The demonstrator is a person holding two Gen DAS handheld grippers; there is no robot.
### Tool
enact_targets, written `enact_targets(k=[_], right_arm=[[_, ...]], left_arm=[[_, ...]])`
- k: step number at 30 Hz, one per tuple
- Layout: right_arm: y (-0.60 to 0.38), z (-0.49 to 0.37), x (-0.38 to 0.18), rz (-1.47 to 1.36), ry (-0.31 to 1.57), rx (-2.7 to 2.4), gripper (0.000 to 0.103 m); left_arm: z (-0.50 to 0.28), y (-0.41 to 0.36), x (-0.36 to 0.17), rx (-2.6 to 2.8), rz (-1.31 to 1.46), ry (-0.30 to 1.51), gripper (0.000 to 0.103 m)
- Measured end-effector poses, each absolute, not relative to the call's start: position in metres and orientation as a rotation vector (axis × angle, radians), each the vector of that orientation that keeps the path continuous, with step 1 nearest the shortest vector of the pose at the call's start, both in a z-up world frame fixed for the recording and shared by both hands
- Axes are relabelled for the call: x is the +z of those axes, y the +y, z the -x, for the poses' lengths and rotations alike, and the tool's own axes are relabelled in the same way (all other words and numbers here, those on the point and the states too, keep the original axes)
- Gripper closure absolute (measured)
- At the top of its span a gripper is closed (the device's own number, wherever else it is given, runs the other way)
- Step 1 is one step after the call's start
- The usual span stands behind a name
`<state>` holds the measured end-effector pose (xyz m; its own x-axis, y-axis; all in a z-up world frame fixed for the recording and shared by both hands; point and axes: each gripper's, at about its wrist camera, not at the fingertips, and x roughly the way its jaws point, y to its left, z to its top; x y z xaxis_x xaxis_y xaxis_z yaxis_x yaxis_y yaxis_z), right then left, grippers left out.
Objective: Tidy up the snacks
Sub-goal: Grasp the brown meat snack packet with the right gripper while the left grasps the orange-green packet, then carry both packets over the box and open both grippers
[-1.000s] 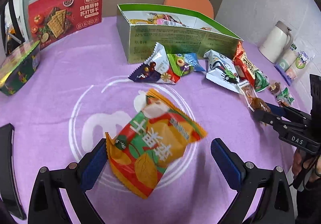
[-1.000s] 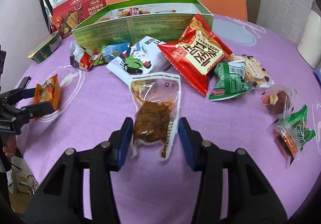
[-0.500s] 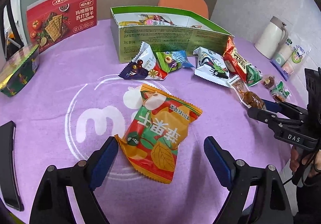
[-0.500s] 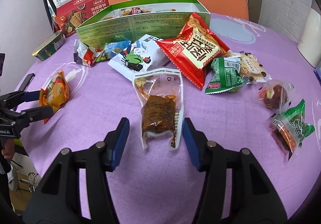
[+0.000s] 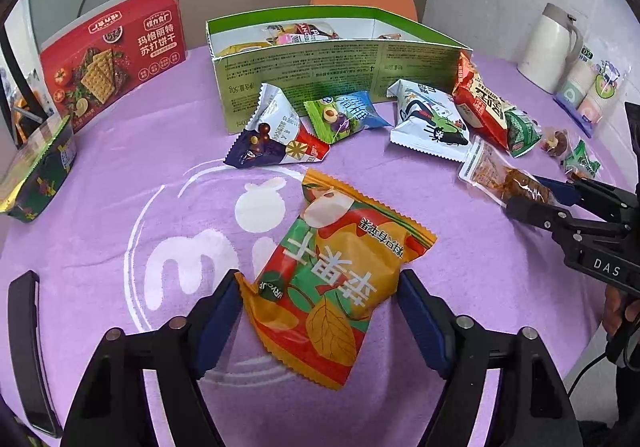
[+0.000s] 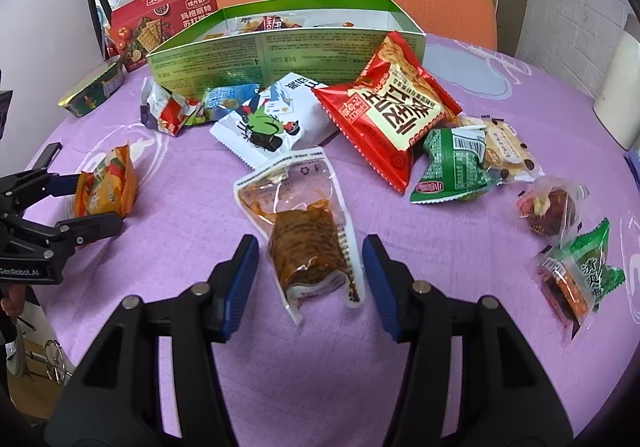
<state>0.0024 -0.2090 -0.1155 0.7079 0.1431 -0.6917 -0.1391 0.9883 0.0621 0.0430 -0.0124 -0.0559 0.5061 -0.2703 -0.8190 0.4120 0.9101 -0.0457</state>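
An orange snack bag [image 5: 332, 279] lies on the purple tablecloth [image 5: 120, 175] between the jaws of my left gripper [image 5: 320, 311], whose blue pads touch its sides near its lower end. It also shows in the right wrist view [image 6: 106, 185]. A clear pouch of brown food [image 6: 308, 231] lies between the open jaws of my right gripper [image 6: 308, 283], apart from both pads. The pouch shows in the left wrist view [image 5: 500, 179] too. The open green box [image 5: 332, 59] holds several snacks.
Loose packets lie in front of the green box: a red bag [image 6: 392, 107], a white bag [image 6: 276, 119], a green packet [image 6: 452, 167], small sweets [image 6: 576, 271]. A red cracker box [image 5: 112, 55], a dark tin [image 5: 36, 171], a white kettle [image 5: 550, 47] and a phone [image 5: 24, 347] ring the table.
My left gripper's jaws have closed in onto the orange bag. My right gripper has drawn back a little from the pouch with its jaws wider apart.
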Motion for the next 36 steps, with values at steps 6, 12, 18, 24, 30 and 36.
enact_targets(k=[6,12,18,24,30,36], right_arm=[[-0.214,0.004,-0.109,-0.077,0.752,0.213,0.067],[-0.209,0.010,-0.089,-0.077,0.708,0.256,0.067],[-0.203,0.000,-0.047,-0.061,0.618,0.290,0.067],[-0.205,-0.037,-0.005,-0.043,0.530,0.276,0.067],[-0.212,-0.095,-0.001,-0.066,0.546,0.260,0.067],[-0.220,-0.148,-0.019,-0.093,0.612,0.248,0.067]], left_arm=[[-0.035,-0.016,-0.049,-0.389,-0.161,0.940,0.044],[-0.034,-0.008,-0.025,-0.418,-0.074,0.890,0.048],[-0.048,-0.010,0.021,-0.433,-0.028,0.785,0.048],[-0.090,-0.015,0.060,-0.404,0.019,0.705,0.048],[-0.147,-0.023,0.064,-0.375,0.049,0.726,0.048],[-0.191,-0.032,0.045,-0.346,0.043,0.777,0.048]])
